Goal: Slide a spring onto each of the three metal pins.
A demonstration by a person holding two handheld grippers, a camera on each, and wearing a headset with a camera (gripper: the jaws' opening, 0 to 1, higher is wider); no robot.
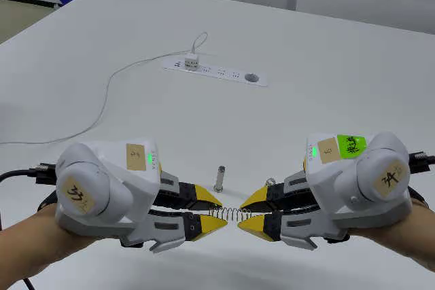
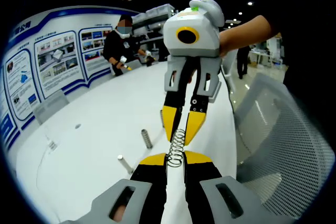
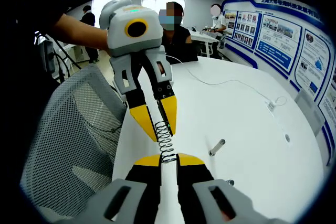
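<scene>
Looking down in the head view, a spring (image 1: 232, 214) is seen stretched level between the two grippers, just above the white table (image 1: 306, 113). Its left end is pinched in the narrowly set jaws of the left gripper (image 1: 221, 212), its right end in those of the right gripper (image 1: 242, 215). A metal pin (image 1: 219, 178) is stood upright just behind the spring; a second pin (image 1: 270, 183) is partly hidden by the right gripper. A power strip (image 1: 217, 71) with a cable (image 1: 109, 93) is laid well beyond.

In the left gripper view, the spring (image 2: 177, 150) is clamped between that gripper's own nearly closed tips, and its far end is held by the right gripper (image 2: 179, 139). Both pins are seen to the left (whether either carries a spring cannot be told). A mesh chair (image 2: 283, 145) is seen at the right.

In the right gripper view, the spring (image 3: 165, 145) is gripped likewise at both ends, with the pins to its right on the table.
</scene>
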